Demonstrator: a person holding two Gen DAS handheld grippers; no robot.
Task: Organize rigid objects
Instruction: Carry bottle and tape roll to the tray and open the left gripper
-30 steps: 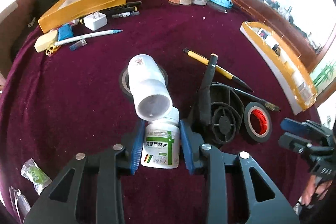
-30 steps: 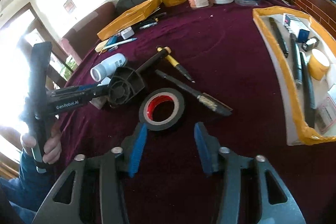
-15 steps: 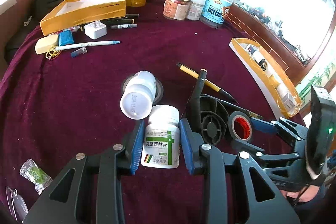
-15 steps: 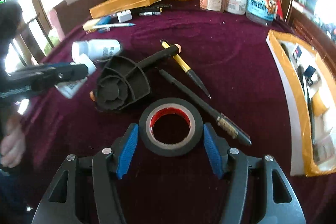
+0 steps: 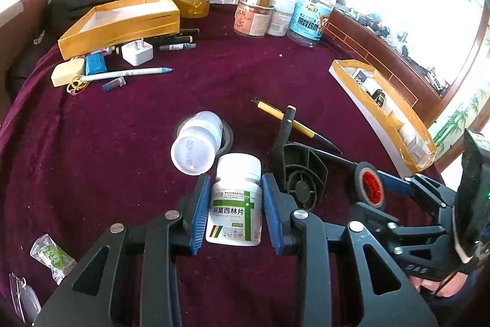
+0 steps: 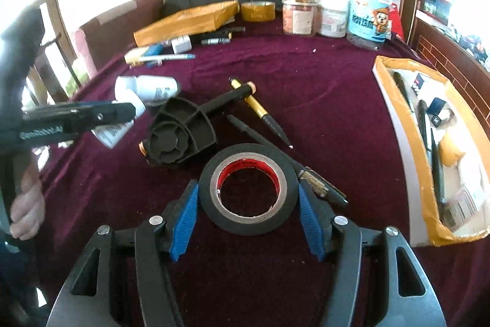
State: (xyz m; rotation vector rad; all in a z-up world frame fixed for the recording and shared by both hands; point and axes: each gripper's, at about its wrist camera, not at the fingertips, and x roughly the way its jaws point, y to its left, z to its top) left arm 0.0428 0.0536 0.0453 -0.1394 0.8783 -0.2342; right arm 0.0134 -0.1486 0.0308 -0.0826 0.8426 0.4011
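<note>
Left claw [image 5: 234, 204]: clenched on the labelled bottle [image 5: 235, 204], blue pads pressed to both its sides; the bottle stands upright with its white cap towards 12 o'clock.
Right claw [image 6: 248, 204]: released, jaws set either side of the tape roll [image 6: 248, 189]; the roll lies flat on the surface [image 6: 321, 100] between the pads, and whether they touch it I cannot tell.
Second bottle [image 5: 196, 147]: plain white, on its side just at 11 o'clock of the labelled bottle, its round base facing the left camera.
Dispenser [image 6: 180, 131]: black, fan-shaped with a long handle, at 10 o'clock of the tape roll in the right view.
Yellow pen [image 6: 260, 109]: crossed by the dispenser's handle, tip pointing towards 5 o'clock.
Black pen [image 6: 288, 161]: runs behind the tape roll from 12 to 3 o'clock.
Right tray [image 6: 419, 189]: yellow-edged, at 3 o'clock of the surface, holding pens and small boxes.
Far tray [image 5: 122, 23]: yellow-edged, at 11 o'clock in the left view, with a white plug [image 5: 137, 52] and a white pen [image 5: 128, 73] near it.
Jars [image 5: 281, 14]: clustered at 12 o'clock.
</note>
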